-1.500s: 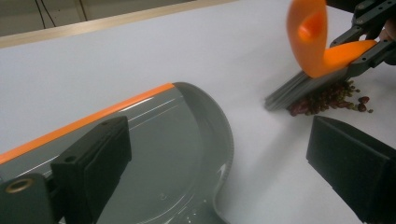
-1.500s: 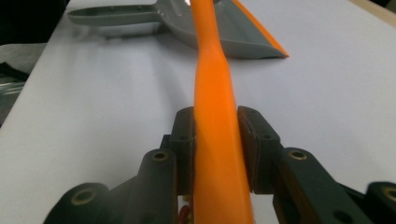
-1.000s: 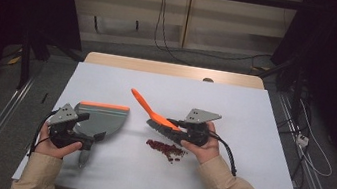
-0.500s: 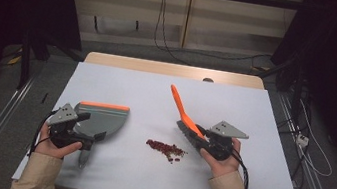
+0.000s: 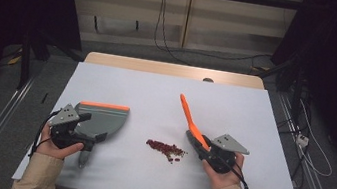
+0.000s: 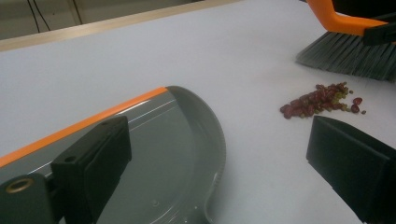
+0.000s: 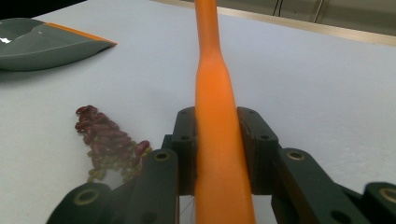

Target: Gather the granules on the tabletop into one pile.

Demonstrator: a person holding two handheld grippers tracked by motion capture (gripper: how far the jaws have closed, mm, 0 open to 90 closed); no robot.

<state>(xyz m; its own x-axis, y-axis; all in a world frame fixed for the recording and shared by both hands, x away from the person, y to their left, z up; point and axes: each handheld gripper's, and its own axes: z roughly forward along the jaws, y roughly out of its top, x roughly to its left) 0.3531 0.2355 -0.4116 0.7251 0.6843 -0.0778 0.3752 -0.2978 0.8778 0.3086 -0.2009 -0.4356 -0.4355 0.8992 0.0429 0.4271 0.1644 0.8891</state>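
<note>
Lay bare across the far half of the table. Stood between dustpan and brush: only a bean pile, with open lanes either side.

Grey dustpan between wide-apart jaws, beans beside brush

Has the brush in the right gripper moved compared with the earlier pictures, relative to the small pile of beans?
Yes. The brush, clamped in the right gripper, went from above the beans to their right side in the high view, while the pile stayed put.
</note>
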